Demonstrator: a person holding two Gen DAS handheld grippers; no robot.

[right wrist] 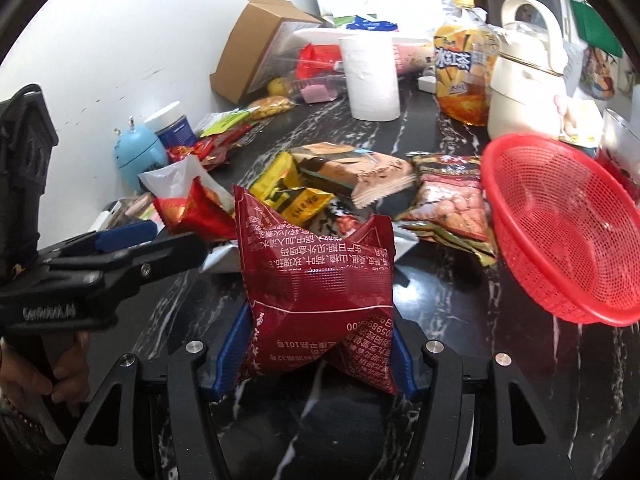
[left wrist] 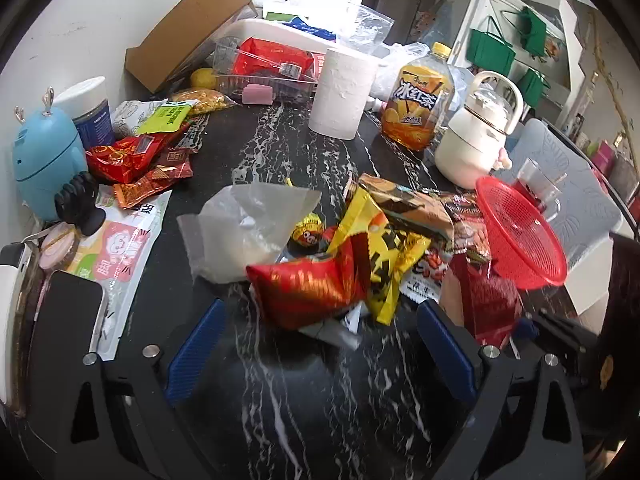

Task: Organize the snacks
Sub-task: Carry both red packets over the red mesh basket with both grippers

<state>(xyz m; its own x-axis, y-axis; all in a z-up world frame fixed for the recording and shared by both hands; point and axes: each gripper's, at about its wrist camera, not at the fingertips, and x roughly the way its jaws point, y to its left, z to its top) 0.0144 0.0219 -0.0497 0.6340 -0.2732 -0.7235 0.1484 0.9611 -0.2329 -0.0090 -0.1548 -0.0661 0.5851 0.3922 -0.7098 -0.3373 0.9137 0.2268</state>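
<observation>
Right wrist view: the bench (right wrist: 440, 320) is seen still strewn with packets, so little sorting can be judged done. The red basket (right wrist: 568, 240), tilted at three o'clock, is shown empty. A pile of snacks (right wrist: 352, 184) is left at twelve o'clock, and a second cluster (left wrist: 140, 156) lies at ten o'clock in the left wrist view. A dark red packet (right wrist: 320, 280) is clamped in the right hand-held gripper (right wrist: 316, 364), lifted just beside the basket. The left hand-held gripper (left wrist: 320, 344) is spread wide, nothing grasped, before a shiny red packet (left wrist: 308, 288).
</observation>
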